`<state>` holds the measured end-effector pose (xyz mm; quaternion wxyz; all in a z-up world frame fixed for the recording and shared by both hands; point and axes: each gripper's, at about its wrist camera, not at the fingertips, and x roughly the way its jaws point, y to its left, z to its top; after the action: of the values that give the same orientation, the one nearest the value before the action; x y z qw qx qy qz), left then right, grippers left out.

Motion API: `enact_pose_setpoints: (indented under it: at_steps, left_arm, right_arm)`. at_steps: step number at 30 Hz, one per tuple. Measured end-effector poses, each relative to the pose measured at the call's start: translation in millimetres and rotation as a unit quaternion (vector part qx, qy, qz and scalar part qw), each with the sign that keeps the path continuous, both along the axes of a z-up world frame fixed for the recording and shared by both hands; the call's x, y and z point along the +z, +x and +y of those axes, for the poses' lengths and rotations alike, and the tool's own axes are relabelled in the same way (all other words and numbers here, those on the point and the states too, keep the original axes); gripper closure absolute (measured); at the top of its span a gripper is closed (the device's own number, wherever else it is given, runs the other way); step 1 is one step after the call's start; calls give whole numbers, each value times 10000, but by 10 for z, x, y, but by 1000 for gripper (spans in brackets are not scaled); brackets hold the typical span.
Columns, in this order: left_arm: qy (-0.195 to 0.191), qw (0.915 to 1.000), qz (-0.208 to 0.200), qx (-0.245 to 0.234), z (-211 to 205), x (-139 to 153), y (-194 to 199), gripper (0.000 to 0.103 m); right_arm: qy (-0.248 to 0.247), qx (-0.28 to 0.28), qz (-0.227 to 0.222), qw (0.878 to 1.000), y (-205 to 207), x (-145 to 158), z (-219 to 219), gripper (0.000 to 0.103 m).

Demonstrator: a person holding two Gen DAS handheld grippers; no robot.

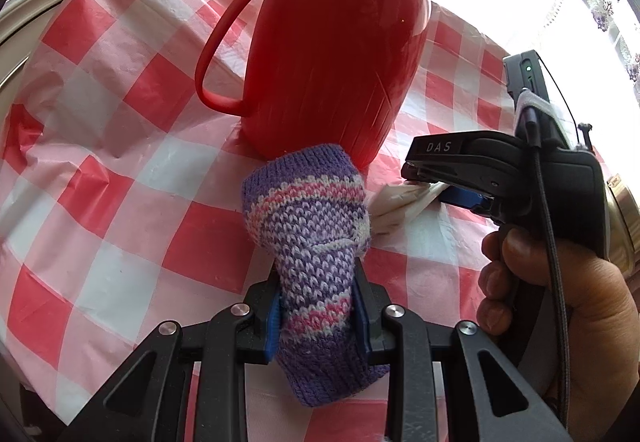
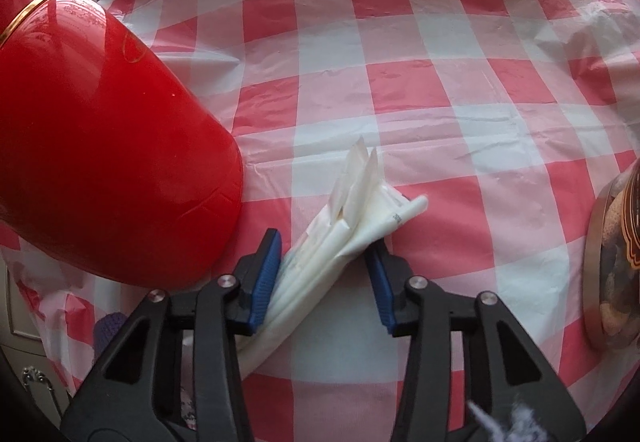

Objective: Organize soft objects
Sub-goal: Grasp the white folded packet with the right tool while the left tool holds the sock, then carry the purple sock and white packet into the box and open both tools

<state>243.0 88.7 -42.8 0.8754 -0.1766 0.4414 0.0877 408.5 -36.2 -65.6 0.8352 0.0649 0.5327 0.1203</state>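
Note:
My left gripper is shut on a purple, pink and white knitted sock, holding it just above the checked tablecloth in front of the red flask. My right gripper is open around a white folded cloth that lies on the table; the left pad touches it, the right pad stands just off it. The right gripper also shows in the left wrist view, over the white cloth, to the right of the sock.
A tall red flask with a handle and gold band stands behind the sock; it fills the left of the right wrist view. A glass jar stands at the right edge. The red-and-white checked tablecloth covers the table.

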Motion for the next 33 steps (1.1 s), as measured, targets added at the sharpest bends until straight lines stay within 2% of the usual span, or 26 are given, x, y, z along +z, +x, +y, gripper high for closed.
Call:
enact_pose_setpoints:
  at_steps: [7, 14, 25, 33]
  left_arm:
    - [-3, 10000, -22, -30, -10, -3, 9, 73]
    - [-14, 9998, -101, -142, -94, 71, -32, 73]
    - [-12, 9987, -294, -406, -368, 302, -184, 73]
    - [-52, 9967, -382, -710, -608, 481, -308, 73]
  right_arm:
    - [-98, 209, -147, 9996, -146, 160, -121, 64]
    - [-254, 475, -526, 9972, -472, 510, -352, 65]
    - [-472, 578, -1013, 9921, -1027, 962, -800, 65]
    - [-674, 560, -1193, 9890, -1415, 1143, -1140, 65]
